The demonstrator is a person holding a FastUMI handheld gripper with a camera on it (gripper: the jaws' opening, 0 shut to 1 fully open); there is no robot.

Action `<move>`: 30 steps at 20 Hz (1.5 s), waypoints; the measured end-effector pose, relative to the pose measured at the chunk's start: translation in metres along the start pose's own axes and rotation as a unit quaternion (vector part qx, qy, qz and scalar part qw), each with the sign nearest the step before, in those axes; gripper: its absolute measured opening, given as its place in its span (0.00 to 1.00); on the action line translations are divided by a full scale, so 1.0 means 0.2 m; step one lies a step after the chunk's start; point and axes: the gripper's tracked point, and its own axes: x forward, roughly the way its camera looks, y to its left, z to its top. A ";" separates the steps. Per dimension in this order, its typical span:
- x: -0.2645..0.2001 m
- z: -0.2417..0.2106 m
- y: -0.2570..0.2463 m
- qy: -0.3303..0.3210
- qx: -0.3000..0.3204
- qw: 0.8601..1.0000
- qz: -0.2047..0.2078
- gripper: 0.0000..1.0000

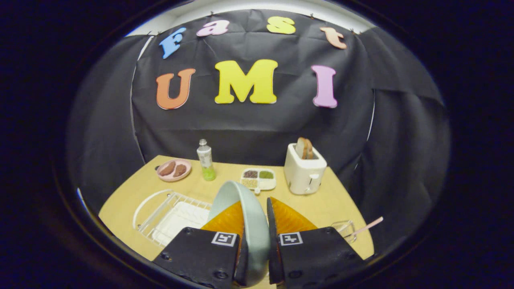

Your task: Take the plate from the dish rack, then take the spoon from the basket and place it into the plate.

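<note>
Already we hold the plate (245, 224) on edge, the gripper (257, 237) pinching its rim above the table (329, 200), just beside the dish rack (168, 216). Next we set it down flat, then fetch the spoon (367, 226), apparently in the basket (344, 229).

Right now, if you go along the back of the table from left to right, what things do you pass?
Pink plate of food → bottle → divided tray → toaster. Nearer, the gripper is shut on the plate.
</note>
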 end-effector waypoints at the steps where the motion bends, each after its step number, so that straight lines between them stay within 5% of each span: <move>1: -0.03 -0.07 -0.02 0.006 0.019 1.000 0.010 0.25; 6: -0.20 -0.42 0.03 0.017 0.100 0.992 0.073 0.25; 12: -0.37 -0.78 0.12 -0.001 0.173 0.980 0.101 0.25; 18: -0.42 -1.23 0.36 0.061 0.288 0.944 0.149 0.25; 24: -0.27 -1.48 0.38 0.109 0.382 0.909 0.126 0.26; 30: -0.19 -1.47 0.28 0.097 0.421 0.897 0.094 0.29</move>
